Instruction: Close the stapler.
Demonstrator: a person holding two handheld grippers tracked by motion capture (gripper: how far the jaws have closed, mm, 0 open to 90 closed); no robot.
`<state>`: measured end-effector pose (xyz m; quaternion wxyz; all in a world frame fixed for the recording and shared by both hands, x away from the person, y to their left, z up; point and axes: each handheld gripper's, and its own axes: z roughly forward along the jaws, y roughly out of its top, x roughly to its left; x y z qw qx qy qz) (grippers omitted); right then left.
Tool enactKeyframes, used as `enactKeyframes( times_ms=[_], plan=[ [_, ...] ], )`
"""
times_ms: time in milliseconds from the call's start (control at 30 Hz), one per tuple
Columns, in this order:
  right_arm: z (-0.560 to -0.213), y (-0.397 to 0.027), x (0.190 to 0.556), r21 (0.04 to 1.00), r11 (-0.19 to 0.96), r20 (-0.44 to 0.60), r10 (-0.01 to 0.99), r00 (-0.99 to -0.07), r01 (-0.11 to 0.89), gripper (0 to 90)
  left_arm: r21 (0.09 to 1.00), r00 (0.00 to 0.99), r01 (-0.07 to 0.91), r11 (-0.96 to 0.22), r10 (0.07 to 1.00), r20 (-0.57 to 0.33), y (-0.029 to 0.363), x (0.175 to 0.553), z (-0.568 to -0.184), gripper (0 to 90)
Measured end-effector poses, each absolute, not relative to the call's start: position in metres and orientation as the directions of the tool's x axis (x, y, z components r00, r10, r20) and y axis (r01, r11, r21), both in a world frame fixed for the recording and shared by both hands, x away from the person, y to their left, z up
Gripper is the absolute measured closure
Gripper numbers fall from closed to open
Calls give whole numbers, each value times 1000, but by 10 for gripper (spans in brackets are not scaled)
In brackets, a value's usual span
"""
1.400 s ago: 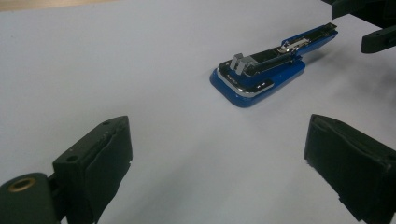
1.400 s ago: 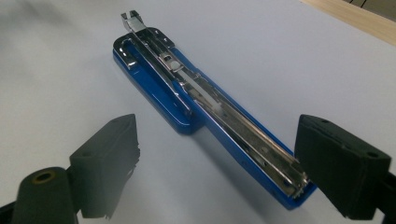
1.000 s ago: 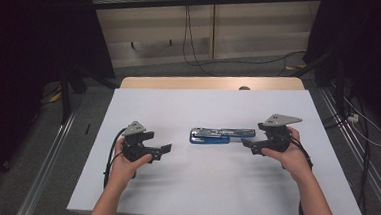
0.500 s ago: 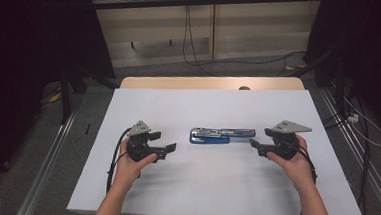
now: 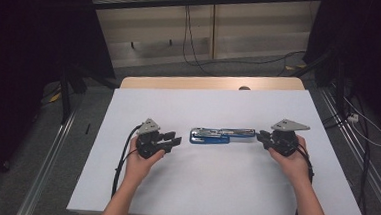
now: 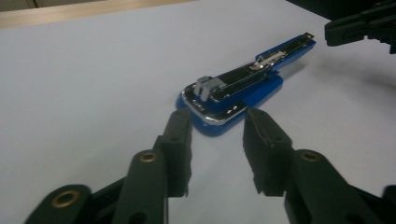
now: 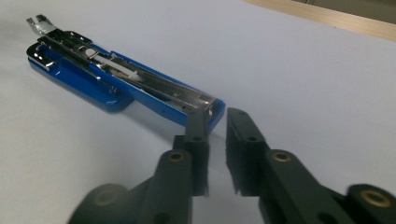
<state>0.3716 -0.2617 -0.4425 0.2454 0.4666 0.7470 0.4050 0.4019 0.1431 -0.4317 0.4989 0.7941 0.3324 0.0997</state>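
The blue stapler (image 5: 222, 136) lies swung open flat on the white surface (image 5: 223, 189), between both tools, presumably for access to each end. Left hand-held gripper (image 6: 217, 122): jaws just closing, partly open, empty, just short of its base. Right hand-held gripper (image 7: 217, 122): just narrowed to a slit, gripping nothing, at its far tip.

Blue-and-silver stapler (image 5: 221, 136) on white table (image 5: 213, 189).
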Motion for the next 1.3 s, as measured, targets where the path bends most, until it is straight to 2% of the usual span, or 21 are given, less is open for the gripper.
enactKeyframes(
  times_ms=[100,300,467,800,1067,1133,1300],
  plan=[
    [-444,-264,373,826,243,4,900,-437,508,898,859,761,423,-289,628,-163,134,402,-431,781],
    [-447,-271,374,821,244,-1,905,-425,516,900,844,769,433,-316,618,-163,127,411,-435,895],
    [-452,-268,377,800,284,-21,894,-448,529,900,830,741,464,-310,649,-172,121,420,-443,900],
    [-457,-260,383,761,335,-50,884,-465,555,900,826,752,457,-328,639,-162,104,423,-454,900],
    [-458,-259,385,764,341,-49,877,-477,548,900,822,755,454,-343,639,-150,100,423,-456,900],
    [-458,-259,385,762,347,-53,875,-481,547,900,828,750,463,-315,637,-177,97,422,-456,900],
    [-459,-259,385,760,346,-46,873,-486,550,900,837,751,450,-310,638,-168,92,422,-456,900]
  ],
)
